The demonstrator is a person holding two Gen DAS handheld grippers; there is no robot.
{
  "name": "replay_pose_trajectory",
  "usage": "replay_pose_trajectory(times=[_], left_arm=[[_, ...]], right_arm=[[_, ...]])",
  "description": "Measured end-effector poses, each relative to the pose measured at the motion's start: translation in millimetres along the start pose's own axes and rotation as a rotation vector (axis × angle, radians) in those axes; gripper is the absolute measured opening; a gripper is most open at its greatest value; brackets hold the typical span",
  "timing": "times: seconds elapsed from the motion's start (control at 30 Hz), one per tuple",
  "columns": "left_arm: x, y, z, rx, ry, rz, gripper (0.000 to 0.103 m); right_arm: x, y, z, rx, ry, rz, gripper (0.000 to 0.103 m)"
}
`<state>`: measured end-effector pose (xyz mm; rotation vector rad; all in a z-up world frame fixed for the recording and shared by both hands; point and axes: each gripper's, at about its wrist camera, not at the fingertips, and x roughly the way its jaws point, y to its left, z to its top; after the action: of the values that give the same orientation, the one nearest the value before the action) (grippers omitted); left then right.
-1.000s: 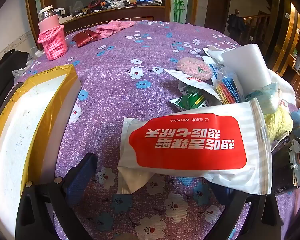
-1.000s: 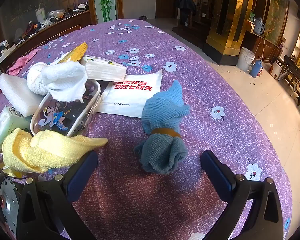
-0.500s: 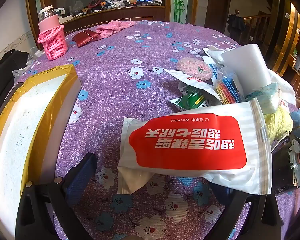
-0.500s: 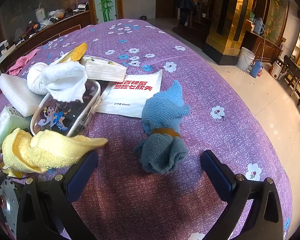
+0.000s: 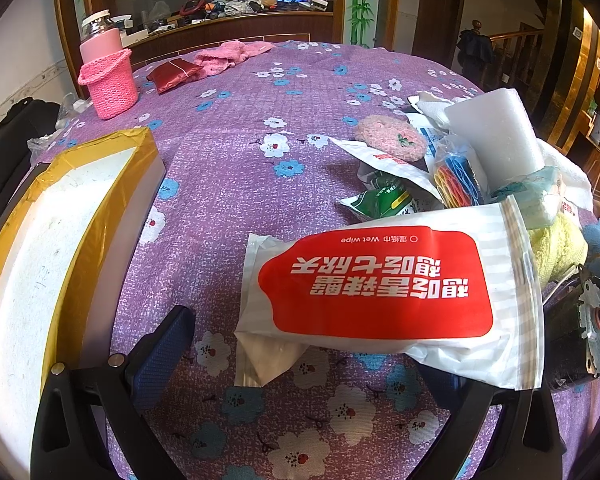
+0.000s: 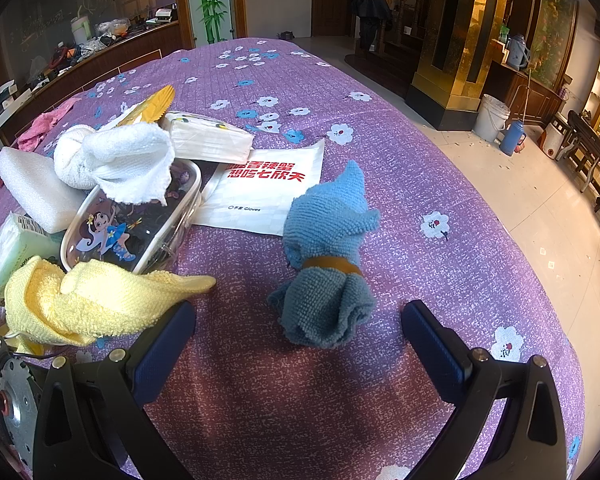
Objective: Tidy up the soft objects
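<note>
In the left wrist view a white and red wet-wipe pack [image 5: 380, 284] lies on the purple flowered tablecloth [image 5: 228, 168], its right end covering my right fingertip. My left gripper [image 5: 300, 364] is open around the pack's near edge. In the right wrist view a blue towel [image 6: 328, 264], rolled and bound with a brown band, rests just ahead between the fingers of my open right gripper [image 6: 296, 320]. A yellow towel [image 6: 88, 304] lies against the left finger [image 6: 164, 344]. A white towel [image 6: 116, 160] sits on a clear cartoon pouch [image 6: 128, 228].
A white foam box with yellow tape [image 5: 48, 256] stands at the left. A pink knitted basket [image 5: 110, 82] with a bottle, a red pouch [image 5: 172, 74] and pink cloth [image 5: 228, 54] lie far back. A foam block [image 5: 496, 132], pink puff [image 5: 392, 142], tissue pack [image 6: 208, 142] and glove packet [image 6: 264, 192] crowd the pile.
</note>
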<state>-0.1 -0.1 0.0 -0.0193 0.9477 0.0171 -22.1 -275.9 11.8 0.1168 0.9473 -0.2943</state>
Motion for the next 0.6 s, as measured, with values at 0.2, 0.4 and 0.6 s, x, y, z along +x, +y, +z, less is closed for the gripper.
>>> replay_pose_trajectory(times=[0.2,0.4,0.6], left_arm=[[-2,1,-3,0.005,0.009,-0.009,0.103],[-11,-3,-13,-0.019,0.013,0.017,0.103],[-11,-3,-14,-0.025,0.018,0.022,0.103]], right_arm=[[0,0,0,0.0,0.0,0.0,0.103],[0,0,0,0.0,0.0,0.0,0.103],[0,0,0,0.0,0.0,0.0,0.103]])
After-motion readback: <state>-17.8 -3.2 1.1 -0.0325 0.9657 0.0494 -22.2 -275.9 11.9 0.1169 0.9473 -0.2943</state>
